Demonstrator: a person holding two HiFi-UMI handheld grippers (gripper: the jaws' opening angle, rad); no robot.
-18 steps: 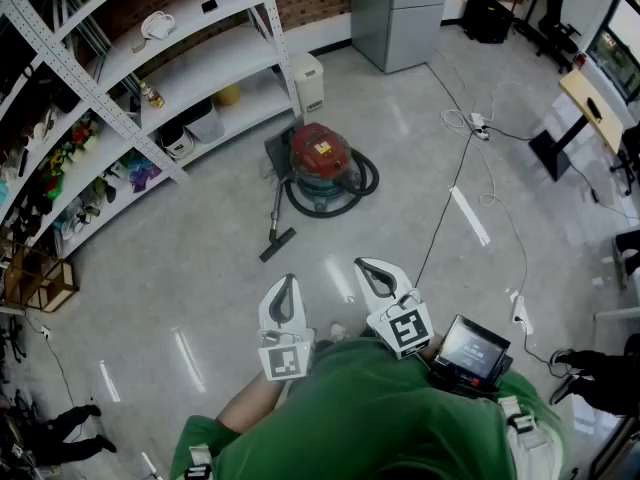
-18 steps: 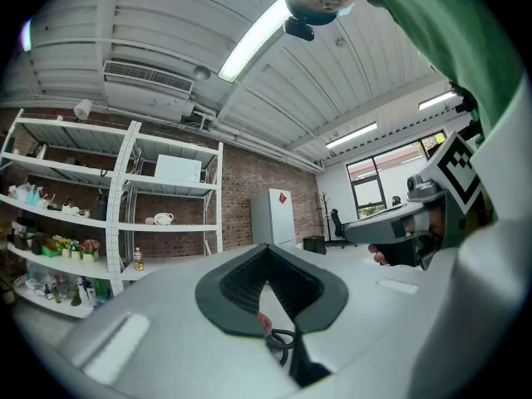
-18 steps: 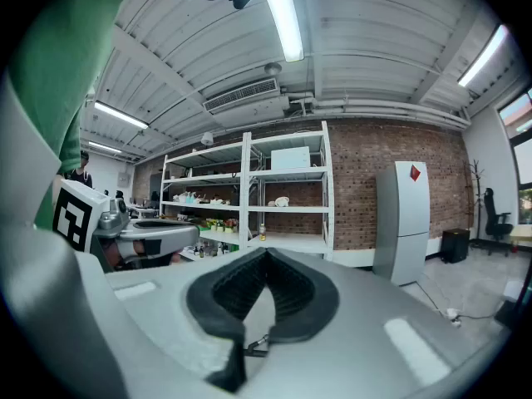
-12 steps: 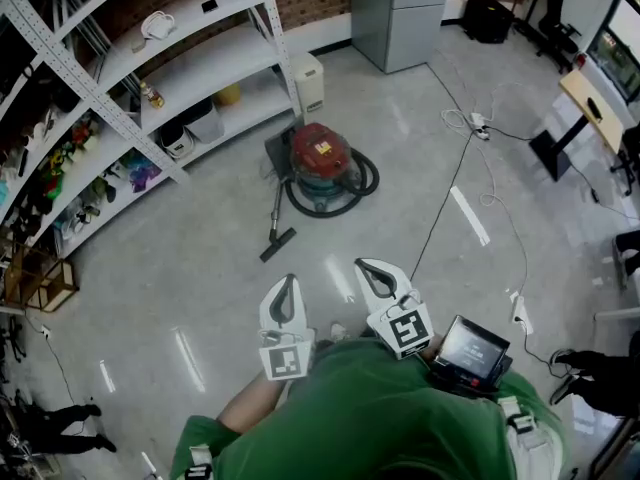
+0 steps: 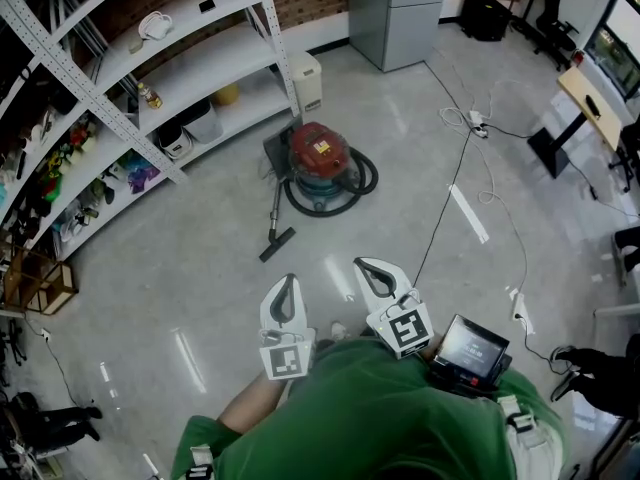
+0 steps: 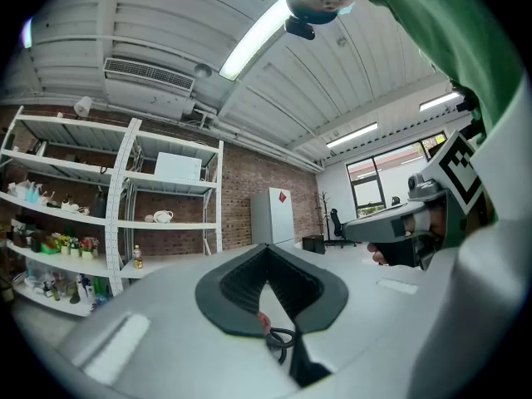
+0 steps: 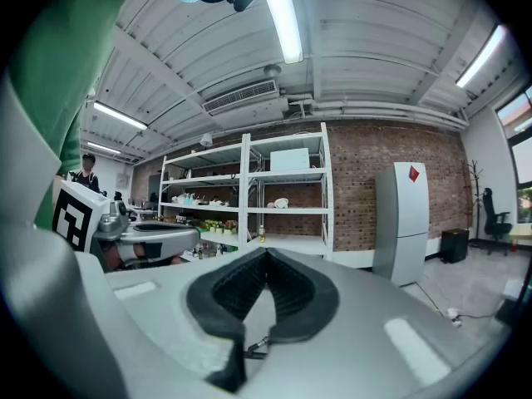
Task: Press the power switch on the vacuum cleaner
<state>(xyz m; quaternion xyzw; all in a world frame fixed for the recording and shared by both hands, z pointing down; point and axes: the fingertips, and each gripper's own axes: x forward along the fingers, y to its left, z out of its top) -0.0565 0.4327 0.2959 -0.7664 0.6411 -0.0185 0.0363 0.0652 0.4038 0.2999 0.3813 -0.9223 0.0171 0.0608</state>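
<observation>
Shelving (image 5: 180,68): it runs along the floor's left edge, and its right end post stands just behind the task's machine.
Wand (image 5: 275,213): it lies on the floor (image 5: 200,268) with its long axis running from the machine's left side back toward us, nozzle end nearer.
Left gripper (image 5: 288,286): we see its jaws drawn together tip to tip, with nothing held between them (image 6: 266,252).
Vacuum cleaner (image 5: 321,158): a red drum ringed by its black hose (image 5: 365,183), it stands on the floor straight ahead and well apart from both grippers, on a line between them.
Right gripper (image 5: 364,268): its jaws likewise meet and are empty (image 7: 266,254). We judge its tips slightly the nearer to the drum.
Cable (image 5: 440,218): it crosses the floor to the right, clear of the approach.
Power switch: too small to make out on the drum's top. We cannot say which side carries it.
</observation>
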